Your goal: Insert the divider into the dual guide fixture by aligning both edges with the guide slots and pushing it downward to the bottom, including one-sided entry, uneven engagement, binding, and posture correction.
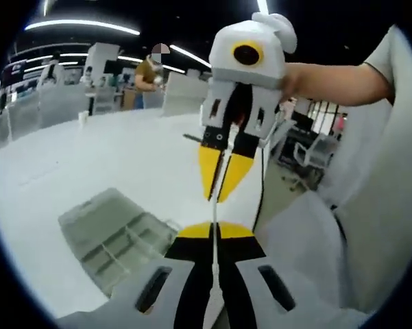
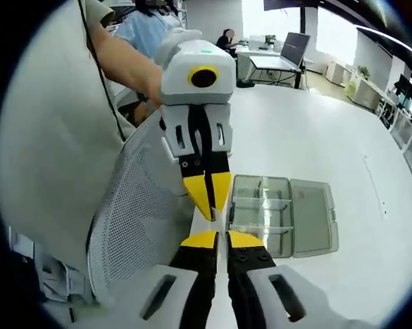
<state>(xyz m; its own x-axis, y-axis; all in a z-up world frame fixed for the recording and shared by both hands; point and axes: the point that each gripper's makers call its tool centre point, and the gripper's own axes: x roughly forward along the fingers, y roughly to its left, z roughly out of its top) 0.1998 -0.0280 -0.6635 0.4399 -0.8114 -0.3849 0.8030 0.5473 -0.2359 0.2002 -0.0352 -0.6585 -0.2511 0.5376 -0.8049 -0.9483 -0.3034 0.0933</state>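
Office room, white counter (image 1: 89,164), lit by ceiling strips. Item: clear compartment fixture (image 2: 281,214), lid open, lay flat on the counter below both claws. Item: thin white divider (image 1: 214,240), held edgewise above the counter, well apart from the fixture. Left claw (image 1: 214,229) clenched on divider; right claw (image 2: 219,236) clenched on its opposite end.

A wide white table (image 2: 315,137) anchors an open office — long ceiling lights (image 1: 82,26) glow above its far side. Beyond it stand white chairs (image 1: 182,92), a desk with a monitor (image 2: 295,46), and bright windows (image 2: 329,27). A mesh chair (image 2: 134,205) sits beside its near edge.
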